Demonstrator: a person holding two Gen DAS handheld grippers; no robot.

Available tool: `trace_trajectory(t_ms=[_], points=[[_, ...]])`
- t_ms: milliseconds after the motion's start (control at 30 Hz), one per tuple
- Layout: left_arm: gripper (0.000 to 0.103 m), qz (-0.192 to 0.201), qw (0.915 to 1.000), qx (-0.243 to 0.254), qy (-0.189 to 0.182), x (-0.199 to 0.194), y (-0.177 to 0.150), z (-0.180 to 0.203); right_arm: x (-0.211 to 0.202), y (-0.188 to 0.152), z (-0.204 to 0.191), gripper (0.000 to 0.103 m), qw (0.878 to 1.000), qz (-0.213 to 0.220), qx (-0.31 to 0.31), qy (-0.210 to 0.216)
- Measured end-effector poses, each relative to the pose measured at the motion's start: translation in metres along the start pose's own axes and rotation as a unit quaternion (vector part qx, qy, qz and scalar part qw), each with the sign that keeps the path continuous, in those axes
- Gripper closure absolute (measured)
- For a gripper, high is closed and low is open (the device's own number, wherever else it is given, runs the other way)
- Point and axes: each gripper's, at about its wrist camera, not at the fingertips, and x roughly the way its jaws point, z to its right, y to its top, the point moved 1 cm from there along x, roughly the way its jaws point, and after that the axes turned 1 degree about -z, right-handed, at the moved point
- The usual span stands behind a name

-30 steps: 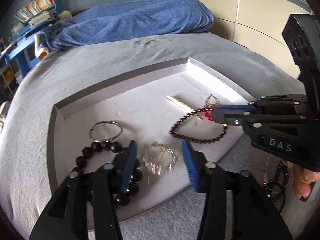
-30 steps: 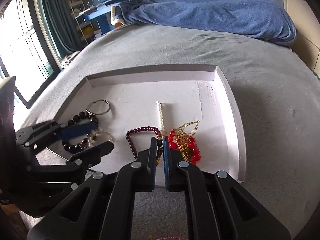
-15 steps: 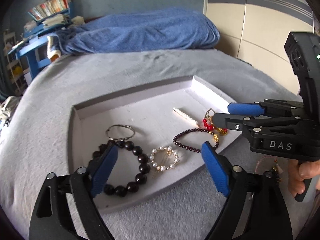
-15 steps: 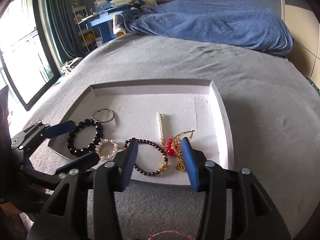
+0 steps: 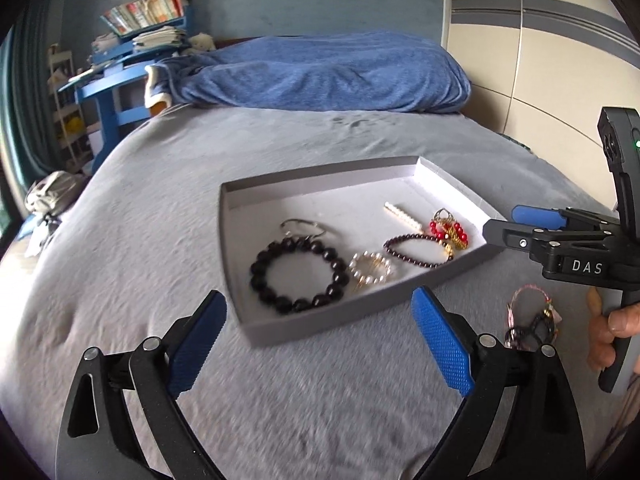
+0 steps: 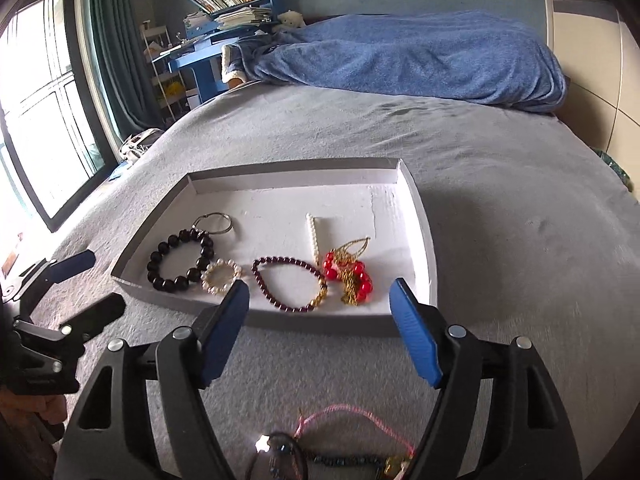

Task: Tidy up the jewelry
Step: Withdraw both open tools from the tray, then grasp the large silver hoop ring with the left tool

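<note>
A shallow white tray (image 5: 240,216) (image 6: 424,232) lies on the grey bed. In it are a black bead bracelet (image 5: 296,276) (image 6: 180,260), a small pearl bracelet (image 5: 370,270) (image 6: 222,276), a dark red bead bracelet (image 5: 416,250) (image 6: 290,284), a red and gold piece (image 5: 450,232) (image 6: 350,276), a pearl bar (image 5: 402,216) (image 6: 313,236) and a metal ring (image 5: 302,226) (image 6: 212,222). My left gripper (image 5: 320,336) is open and empty, in front of the tray. My right gripper (image 6: 318,328) (image 5: 516,224) is open and empty, near the tray's front edge. A pink cord and dark beaded pieces (image 6: 340,440) (image 5: 528,316) lie on the bed below it.
A blue blanket (image 5: 320,76) (image 6: 400,60) is heaped at the far end of the bed. A blue desk with books (image 5: 132,64) (image 6: 224,20) stands behind it. A window (image 6: 36,120) is on the left, a wardrobe (image 5: 540,60) on the right.
Both grippers opened and pulled back from the tray. The pearl bracelet and the dark red bracelet now lie free in the tray.
</note>
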Motion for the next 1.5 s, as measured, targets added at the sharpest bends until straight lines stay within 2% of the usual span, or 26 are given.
trace_trajectory(t_ms=[333,533,867,1267,1500], points=[[0.010,-0.015,0.9997,-0.016,0.009,-0.026,-0.030,-0.002,-0.029,-0.034,-0.015,0.025,1.000,0.002,-0.010,-0.003],[0.009,-0.021,0.9998,-0.001,0.005,-0.038,-0.050,0.015,-0.042,-0.056,-0.029,0.022,0.999,-0.001,-0.031,-0.006],[0.009,-0.034,0.9994,0.010,-0.005,-0.050,-0.076,0.027,-0.053,-0.080,-0.031,0.016,0.999,-0.006,-0.026,-0.024],[0.009,-0.051,0.9979,0.036,-0.012,-0.049,-0.095,0.044,-0.054,-0.101,-0.006,0.016,0.999,-0.028,0.021,-0.041],[0.009,-0.060,0.9969,0.038,-0.033,-0.045,-0.097,0.047,-0.049,-0.105,-0.005,0.016,0.998,-0.044,0.027,-0.040]])
